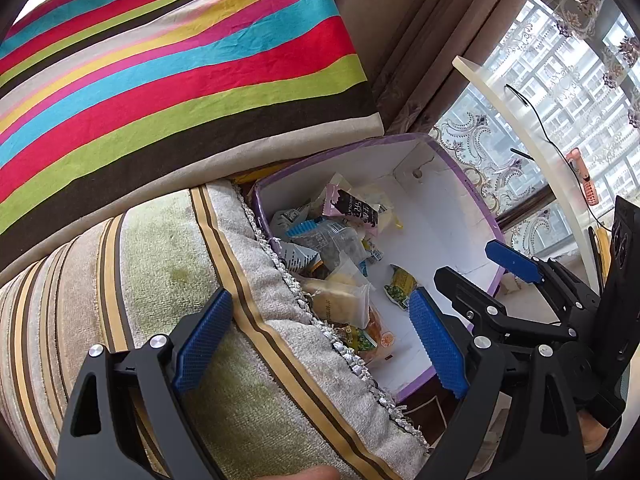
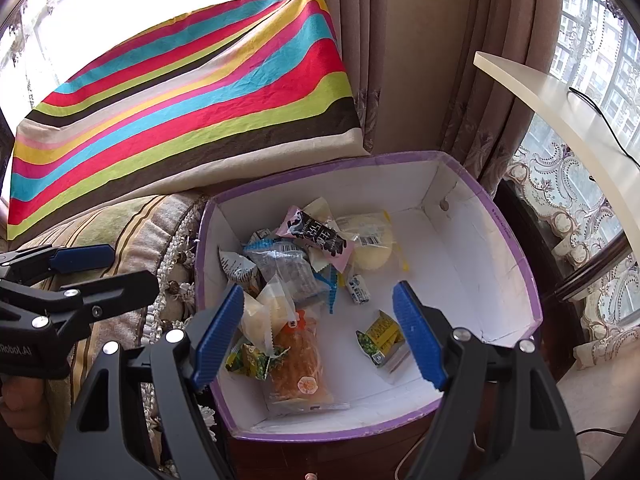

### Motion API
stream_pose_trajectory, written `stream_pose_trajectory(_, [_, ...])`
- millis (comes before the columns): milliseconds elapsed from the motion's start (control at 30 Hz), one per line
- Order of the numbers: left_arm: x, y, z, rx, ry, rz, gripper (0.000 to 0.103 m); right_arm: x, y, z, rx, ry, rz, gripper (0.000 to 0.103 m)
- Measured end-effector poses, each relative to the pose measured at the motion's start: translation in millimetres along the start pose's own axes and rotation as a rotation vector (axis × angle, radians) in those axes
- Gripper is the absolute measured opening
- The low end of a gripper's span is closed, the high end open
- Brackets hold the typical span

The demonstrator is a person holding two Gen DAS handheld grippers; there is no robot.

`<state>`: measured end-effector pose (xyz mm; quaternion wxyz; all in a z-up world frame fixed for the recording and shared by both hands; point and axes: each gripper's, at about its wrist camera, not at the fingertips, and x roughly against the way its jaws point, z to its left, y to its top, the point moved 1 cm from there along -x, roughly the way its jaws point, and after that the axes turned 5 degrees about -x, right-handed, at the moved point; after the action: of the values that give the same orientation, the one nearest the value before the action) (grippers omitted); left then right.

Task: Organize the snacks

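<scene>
A striped cushion (image 2: 180, 100) is propped up at the back, with a padded armrest (image 1: 160, 280) sat below it. Right beside the armrest, a purple-edged box (image 2: 516, 248) is parked, white inside, and that's where the snacks are all dumped.

The right gripper (image 2: 320, 332) is held over the box's near half, jaws spread wide, nothing pinched. The orange pastry pack (image 2: 298, 356) is seen just below its left pad, and 1 small yellow-green packet (image 2: 380, 340) is lying just inside its right pad. A 2nd yellow-green packet (image 2: 248, 362) is tucked next to the pastry.

The left gripper (image 1: 320, 344) is held over the armrest edge, also wide apart and empty, box off to its right.

Further back, 1 pink-black chocolate wrapper (image 2: 316, 236), 1 pale round bun (image 2: 370, 248) and 1 tiny milk candy (image 2: 358, 289) can be counted. The blue packs are piled too messy to count.
</scene>
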<state>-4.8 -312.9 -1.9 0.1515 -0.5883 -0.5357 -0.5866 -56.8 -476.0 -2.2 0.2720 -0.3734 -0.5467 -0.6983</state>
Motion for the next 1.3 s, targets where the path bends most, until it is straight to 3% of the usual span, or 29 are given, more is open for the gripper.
stream_pose_trajectory(1100, [0.2, -0.4, -0.4, 0.002, 0.005, -0.001, 0.087, 0.4, -1.7, -1.5, -0.002, 0.000, 0.003, 0.077])
stream_pose_trajectory(1300, [-2.9, 1.3, -6.6, -0.038, 0.030, -0.010, 0.087, 0.2, -3.6, -4.7, -0.009, -0.007, 0.005, 0.077])
